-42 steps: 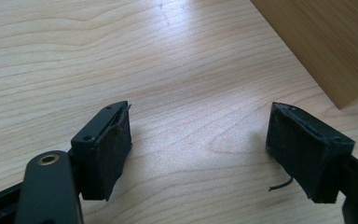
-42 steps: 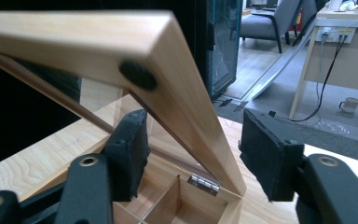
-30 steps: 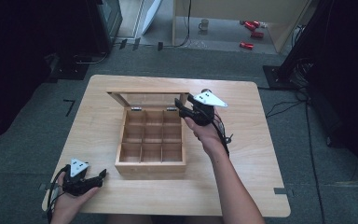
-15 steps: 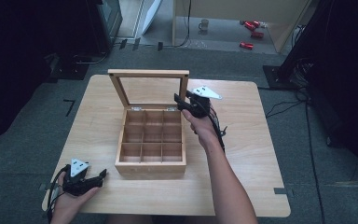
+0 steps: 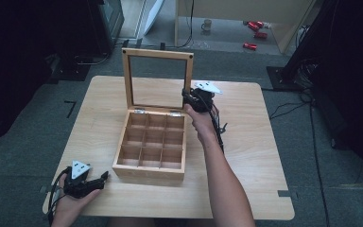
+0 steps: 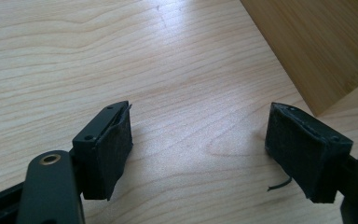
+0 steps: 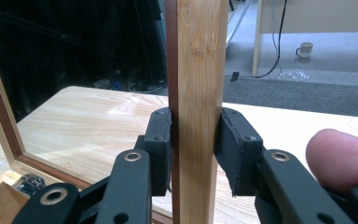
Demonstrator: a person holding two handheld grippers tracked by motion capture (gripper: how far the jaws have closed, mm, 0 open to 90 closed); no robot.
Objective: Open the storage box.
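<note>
Pale wooden table (image 5: 264, 156) carries the compartment box (image 5: 151, 149), whose glazed lid (image 5: 158, 78) (upright, centre frame) could slam down if the right gripper (image 7: 193, 140), pinching its frame, slips, while the left gripper (image 6: 198, 144) idles spread at lower left.

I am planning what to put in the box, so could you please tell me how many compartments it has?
9, in a three-by-three grid inside the wooden box: three along the hinged back, three across the middle, three along the front wall. All look empty; none seems hidden.

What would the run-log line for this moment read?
right gripper: shut on lid frame | lid: upright | box: compartments empty | left gripper: open, idle over table
</note>
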